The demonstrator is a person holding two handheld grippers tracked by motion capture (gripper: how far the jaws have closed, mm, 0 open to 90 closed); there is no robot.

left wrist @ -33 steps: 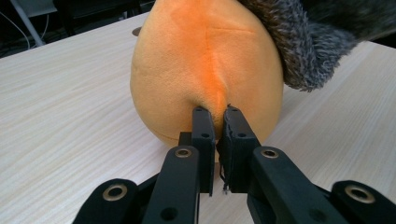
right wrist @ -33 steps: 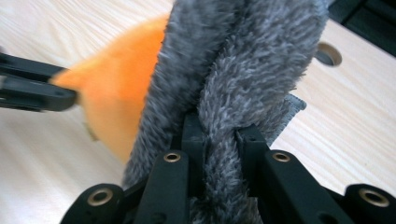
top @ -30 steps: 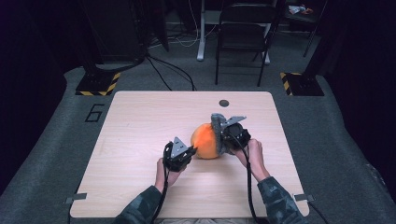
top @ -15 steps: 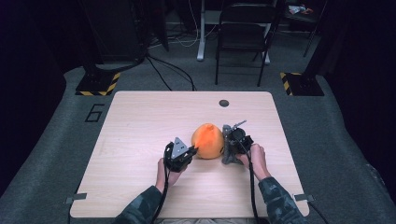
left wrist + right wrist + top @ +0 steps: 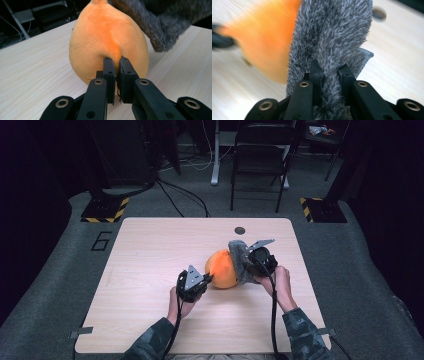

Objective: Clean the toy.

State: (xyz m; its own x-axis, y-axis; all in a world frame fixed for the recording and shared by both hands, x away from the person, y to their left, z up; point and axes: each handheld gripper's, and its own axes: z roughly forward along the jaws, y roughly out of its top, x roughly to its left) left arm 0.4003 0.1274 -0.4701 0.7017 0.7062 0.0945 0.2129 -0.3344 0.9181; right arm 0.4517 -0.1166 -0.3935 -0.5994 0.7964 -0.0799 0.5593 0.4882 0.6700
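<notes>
The orange plush toy (image 5: 223,269) sits on the desk (image 5: 150,250) a bit right of centre, closer to the near edge than the far one. It's round, soft and pear-shaped w/ a seam down the side facing my left gripper (image 5: 116,75). That gripper's jaws are pressed nearly together, pinching a small fold of the orange fabric low on the toy's near-left side, so the toy is anchored there.

My right gripper (image 5: 329,72) clamps a grey fuzzy cloth (image 5: 332,32); the jaws grip a thick bunch of its pile. In the high view the cloth (image 5: 240,260) stands against the toy's right side, touching it, and the right gripper (image 5: 252,262) is just behind it.

Step in hand, as I judge it: wiping or rubbing the toy w/ the cloth while the left holds it steady. The right gripper view is blurred on the orange side, so I can't tell exactly how much cloth is in contact.

The next move probably calls for dragging the cloth over the toy's top or side w/o losing the left pinch. The toy is soft and light, so too much push could roll it or pull the fabric out of the left jaws.

Containers: none on the desk. There's just a small dark round hole (image 5: 240,230) near the far edge, well apart from the toy.
</notes>
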